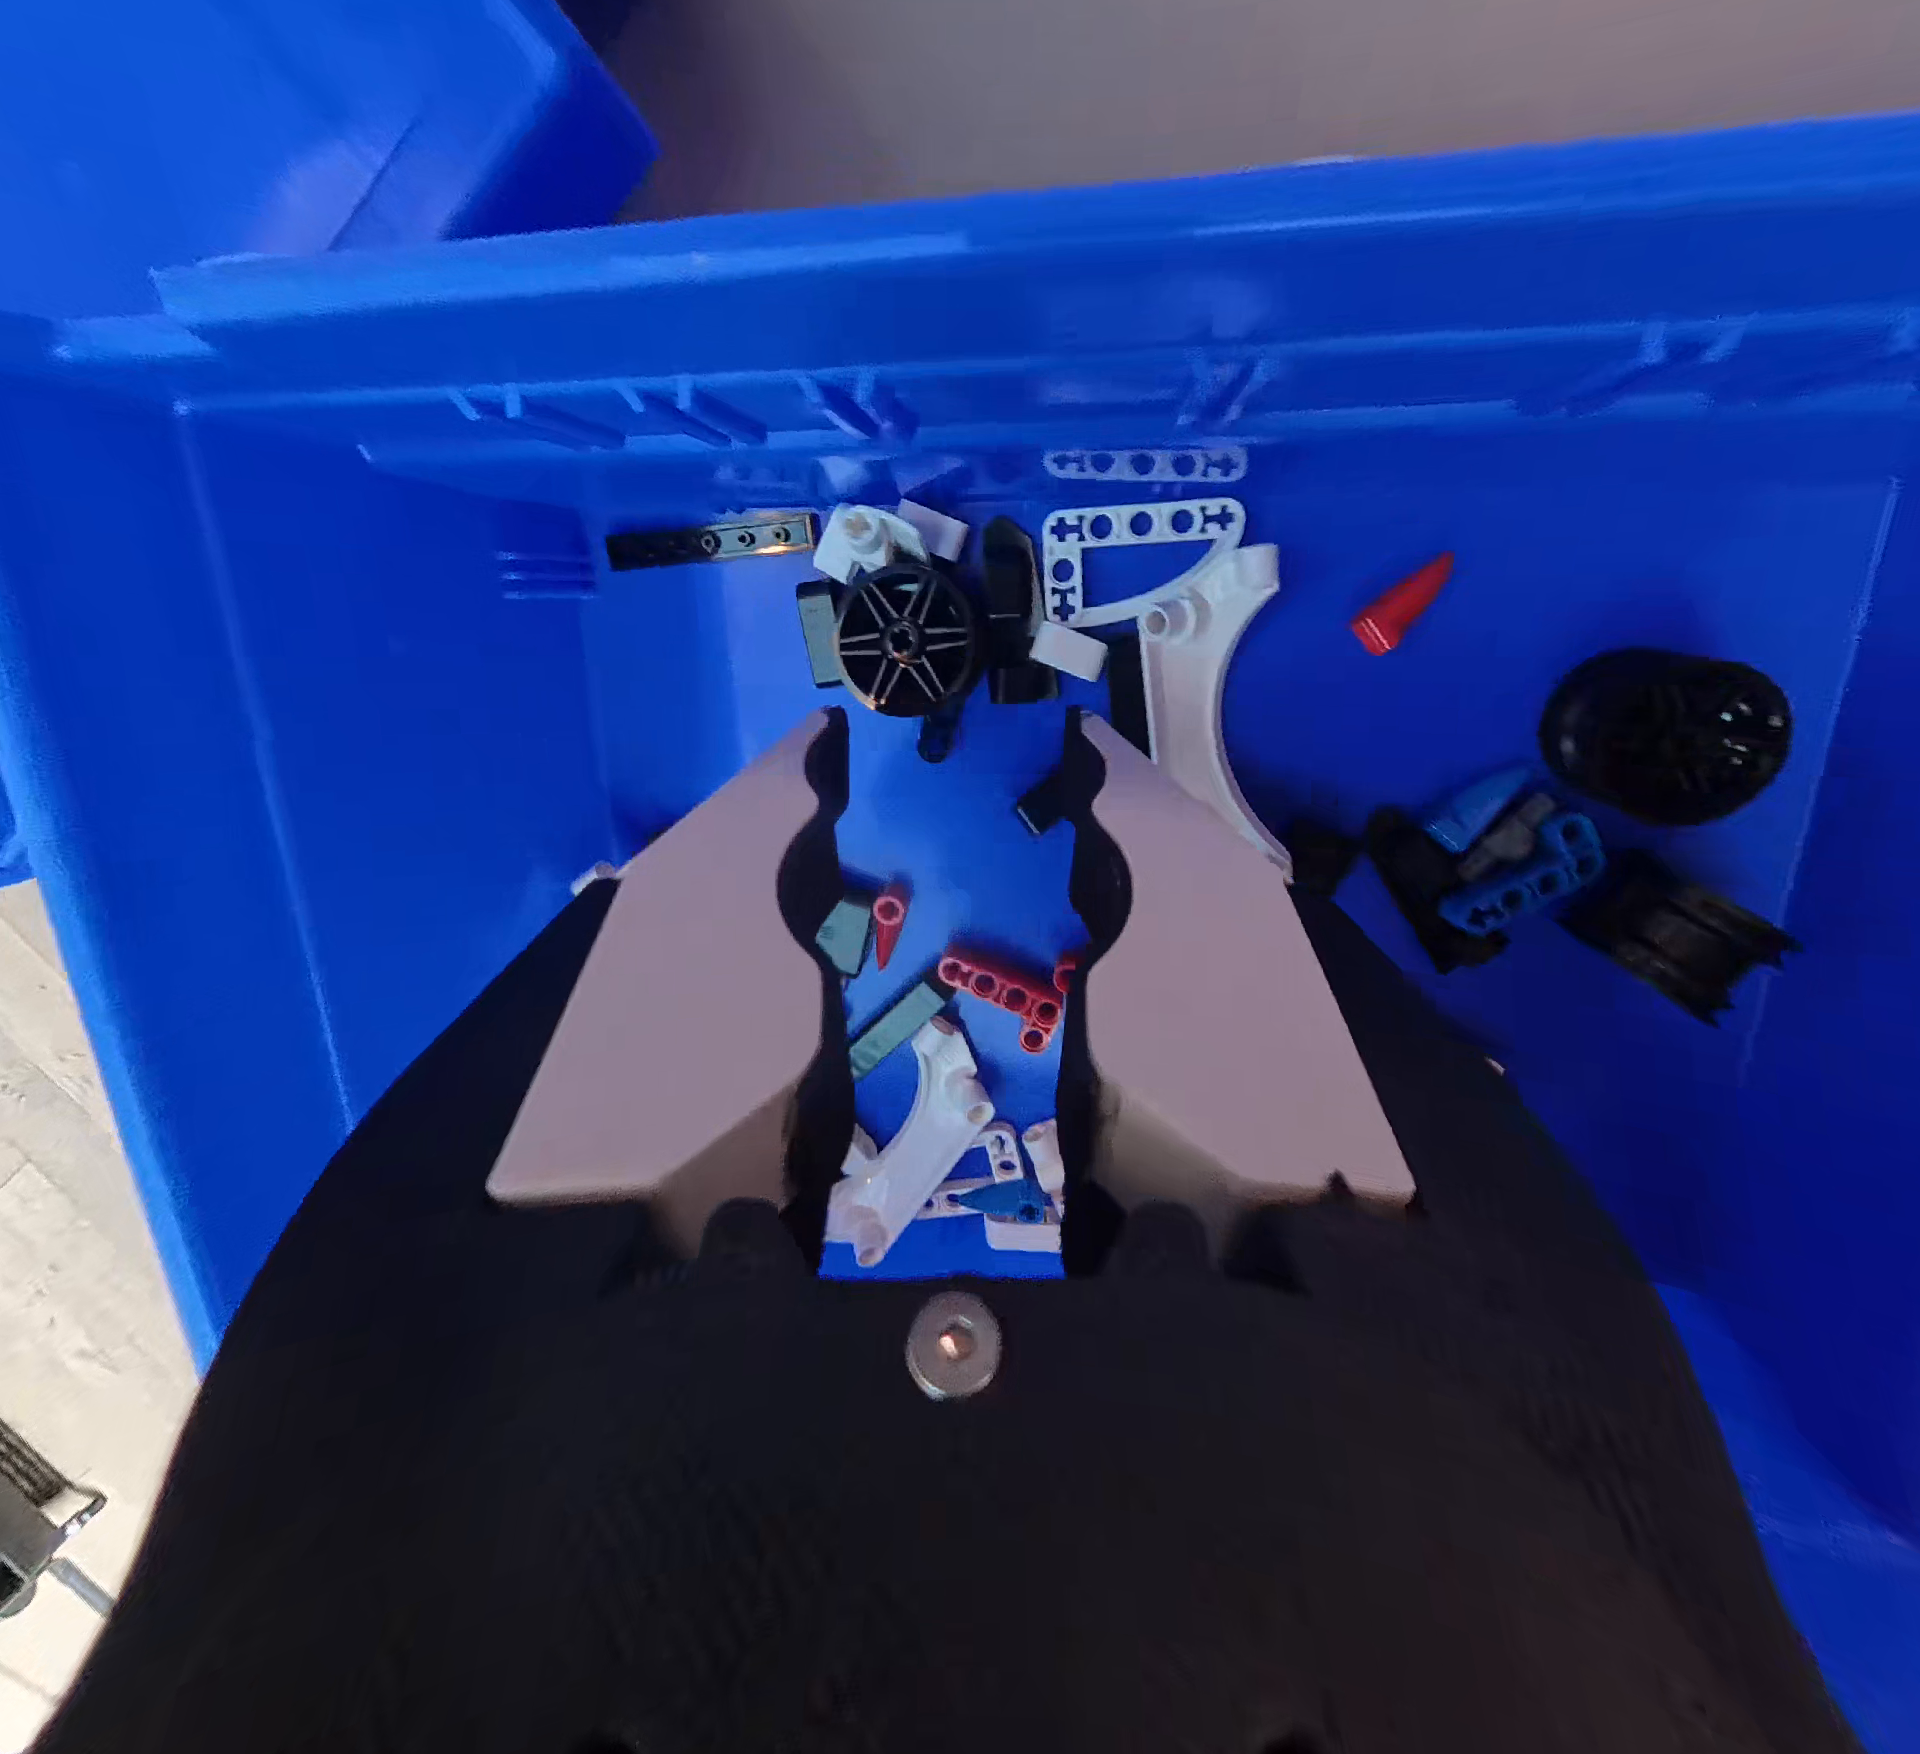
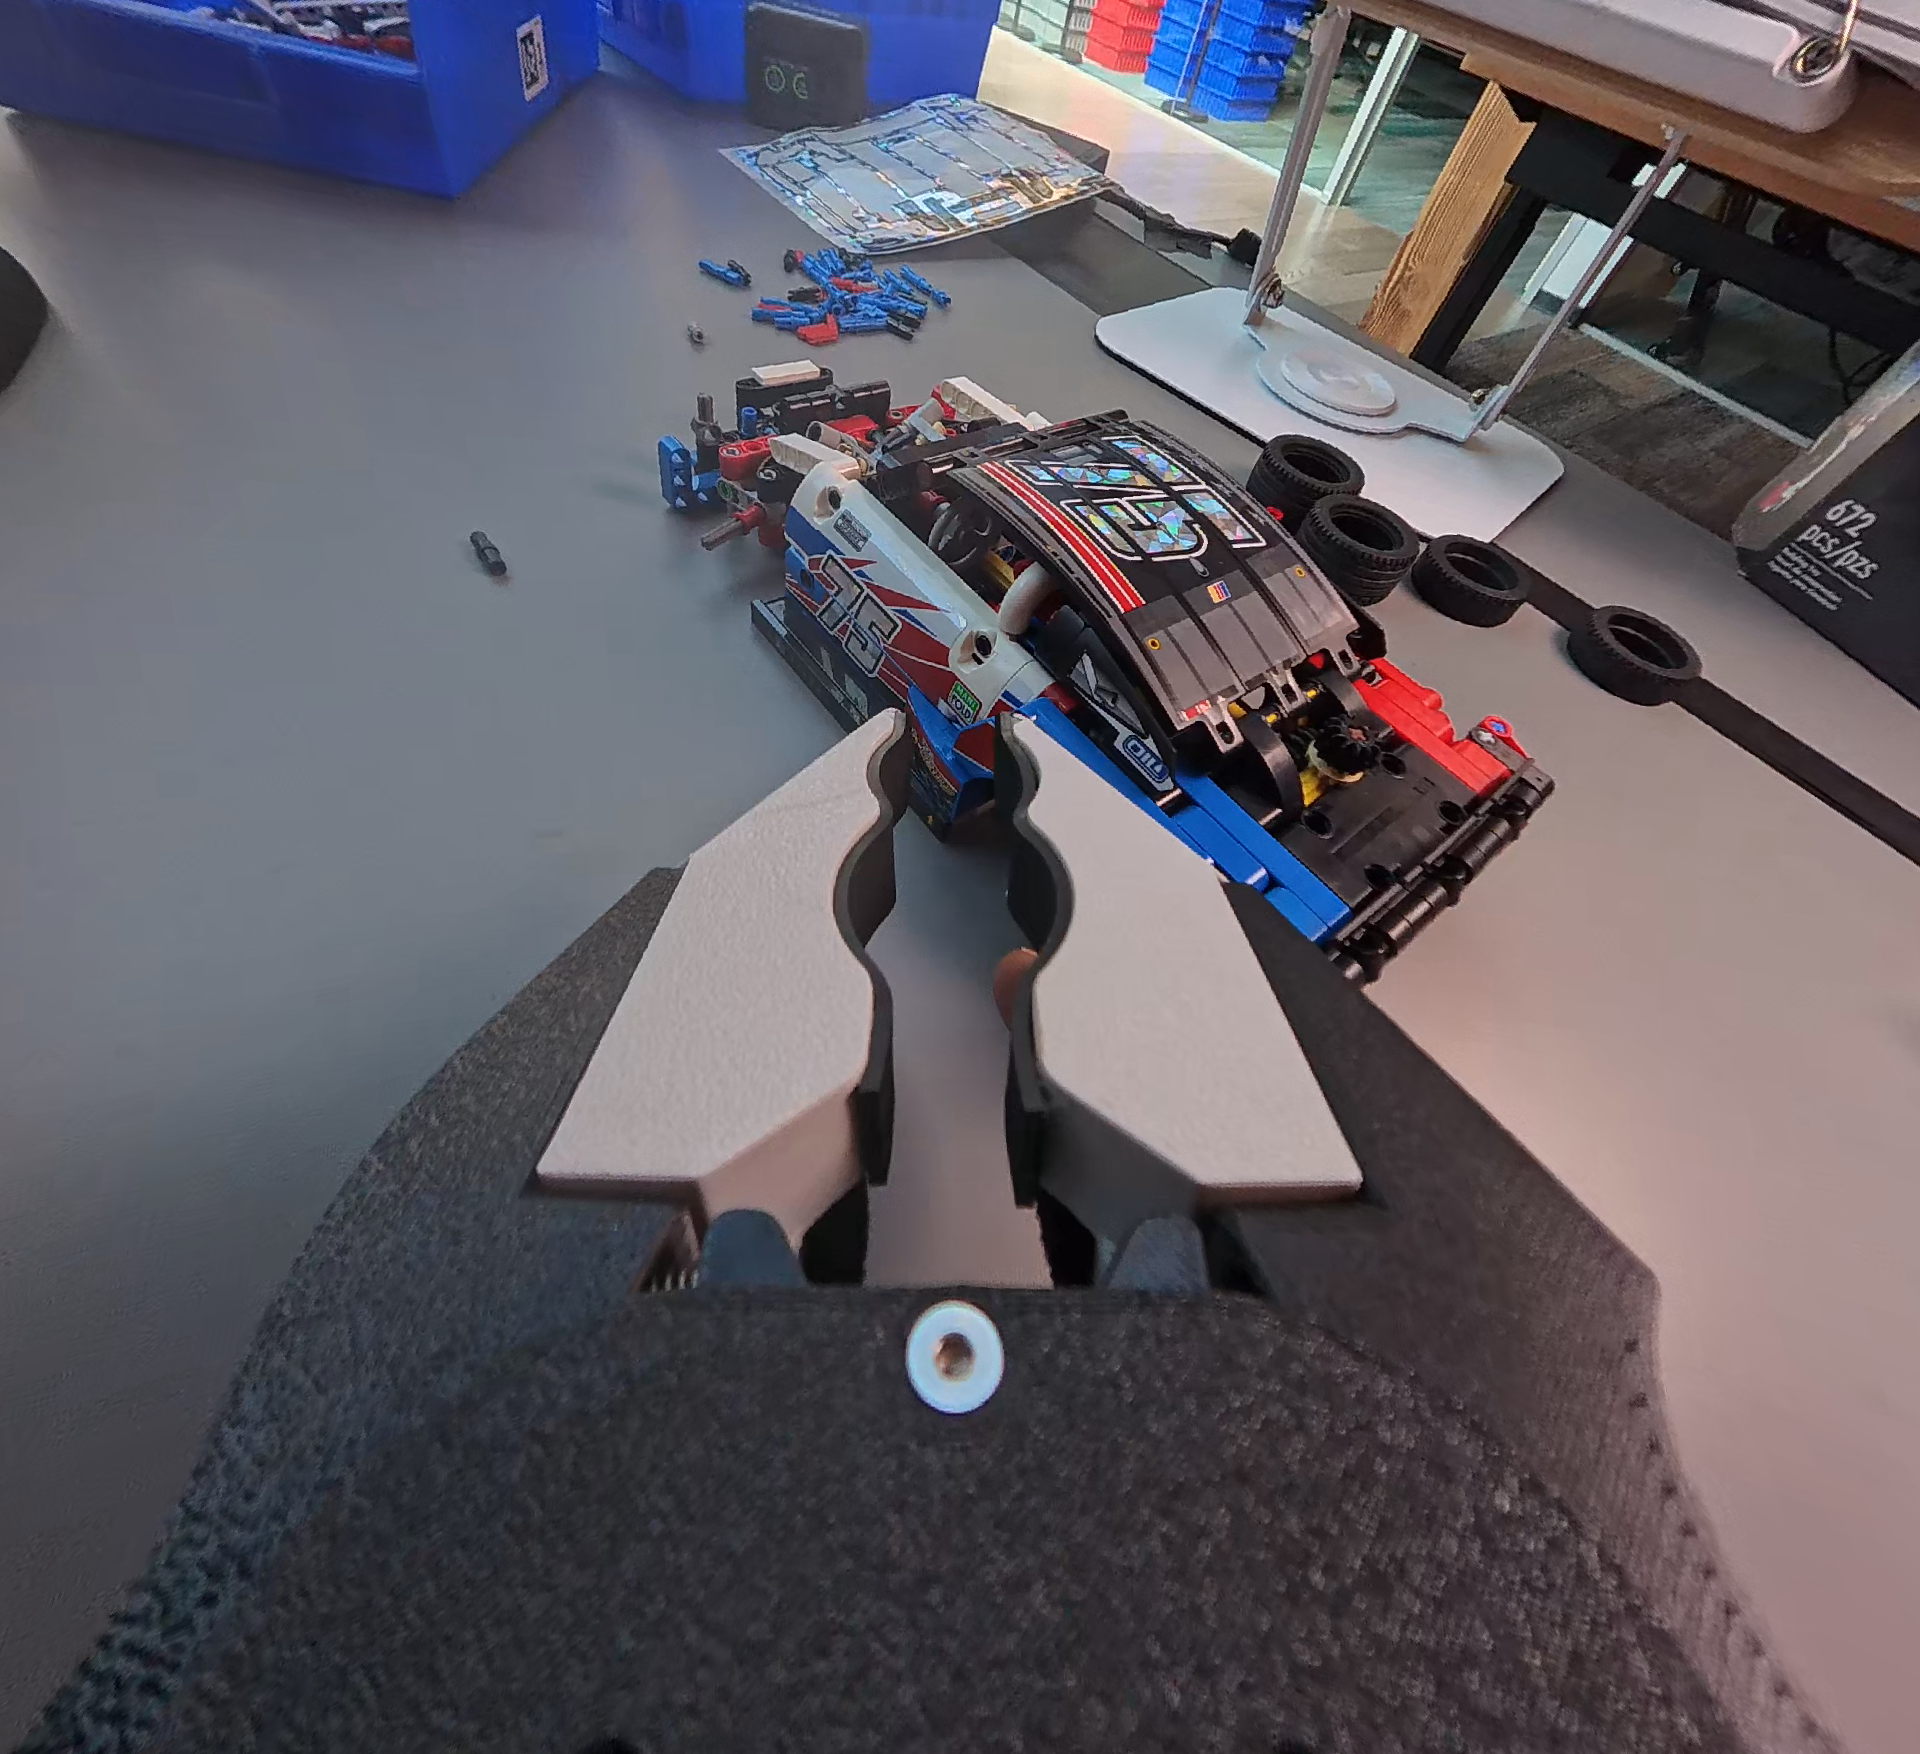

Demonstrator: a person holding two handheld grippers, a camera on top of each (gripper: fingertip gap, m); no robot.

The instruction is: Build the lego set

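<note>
The left gripper (image 1: 954,728) is hanging inside a blue bin (image 1: 1039,322), and its jaws are standing wide apart with nothing between them. Loose bricks are lying on the bin floor. A black spoked wheel (image 1: 902,639) is sitting just past the tips, close to the far wall of the bin, with a white frame piece (image 1: 1138,551) beside it. A red beam (image 1: 1003,982) and a white curved piece (image 1: 930,1122) are lying under the gap between the fingers. A red cone (image 1: 1403,605) is lying apart from the wheel, nearer the side wall. The right gripper (image 2: 948,736) is pointing at the lego car (image 2: 1122,655), which is sitting on the grey counter (image 2: 312,769). Its jaws are a little apart, and the tips are reaching the blue corner of the car, but I cannot tell if they are squeezing it. Four black tyres (image 2: 1361,541) are sitting just beside the car, and a heap of small blue pins (image 2: 847,302) is lying beyond it.
</note>
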